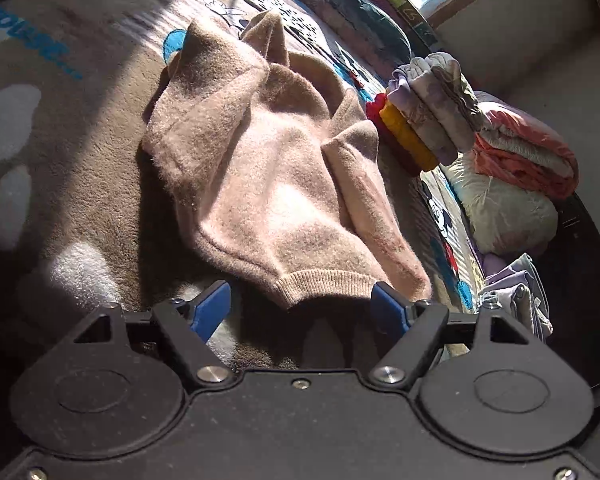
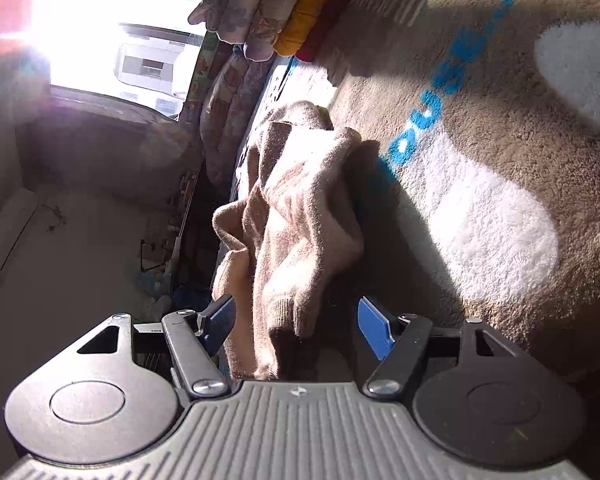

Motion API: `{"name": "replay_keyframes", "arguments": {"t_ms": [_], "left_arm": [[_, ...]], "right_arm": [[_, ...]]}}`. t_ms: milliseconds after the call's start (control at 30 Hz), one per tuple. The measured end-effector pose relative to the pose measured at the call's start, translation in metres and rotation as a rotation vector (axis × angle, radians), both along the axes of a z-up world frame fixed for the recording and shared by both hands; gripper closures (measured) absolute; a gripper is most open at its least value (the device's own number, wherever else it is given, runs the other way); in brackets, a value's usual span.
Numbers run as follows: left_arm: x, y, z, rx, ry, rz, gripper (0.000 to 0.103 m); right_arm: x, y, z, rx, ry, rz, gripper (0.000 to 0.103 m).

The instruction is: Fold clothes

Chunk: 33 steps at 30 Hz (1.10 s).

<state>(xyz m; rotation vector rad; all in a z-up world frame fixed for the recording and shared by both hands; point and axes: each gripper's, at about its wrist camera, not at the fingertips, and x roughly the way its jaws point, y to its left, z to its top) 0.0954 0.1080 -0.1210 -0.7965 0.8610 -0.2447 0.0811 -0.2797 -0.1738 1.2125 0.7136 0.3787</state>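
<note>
A fuzzy beige knitted sweater (image 1: 268,168) is being left crumpled on a brown plush cartoon-print blanket (image 1: 80,152). Both the left hand-held gripper (image 1: 300,308) and right hand-held gripper (image 2: 296,320) are being held open around its ribbed hem; contact is being obscured by shadow.

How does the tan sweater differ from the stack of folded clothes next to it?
The tan sweater lies loose and rumpled on the blanket, unfolded; the stack of folded clothes is neatly folded and piled. The sweater is one plain tan colour; the stack mixes red, yellow and pale patterned pieces. Both rest on the same blanket.
</note>
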Motion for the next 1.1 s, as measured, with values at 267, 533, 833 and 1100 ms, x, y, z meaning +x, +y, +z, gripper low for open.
{"name": "replay_keyframes", "arguments": {"t_ms": [267,533,833,1100], "left_arm": [[-0.007,0.001,-0.053,-0.27,-0.017,0.256,0.028],[0.011,-0.009,-0.064,-0.301,-0.027,0.355,0.028],[0.028,-0.014,-0.054,-0.219,-0.02,0.285,0.087],[-0.002,-0.001,-0.024,-0.163,-0.121,0.231,0.097]], "right_arm": [[0.021,0.02,-0.032,0.067,0.046,-0.064,0.041],[0.032,0.023,-0.044,0.104,0.032,-0.094,0.054],[0.047,0.033,-0.046,0.138,0.029,-0.098,0.075],[0.025,0.032,-0.03,-0.063,-0.04,-0.04,0.092]]}}
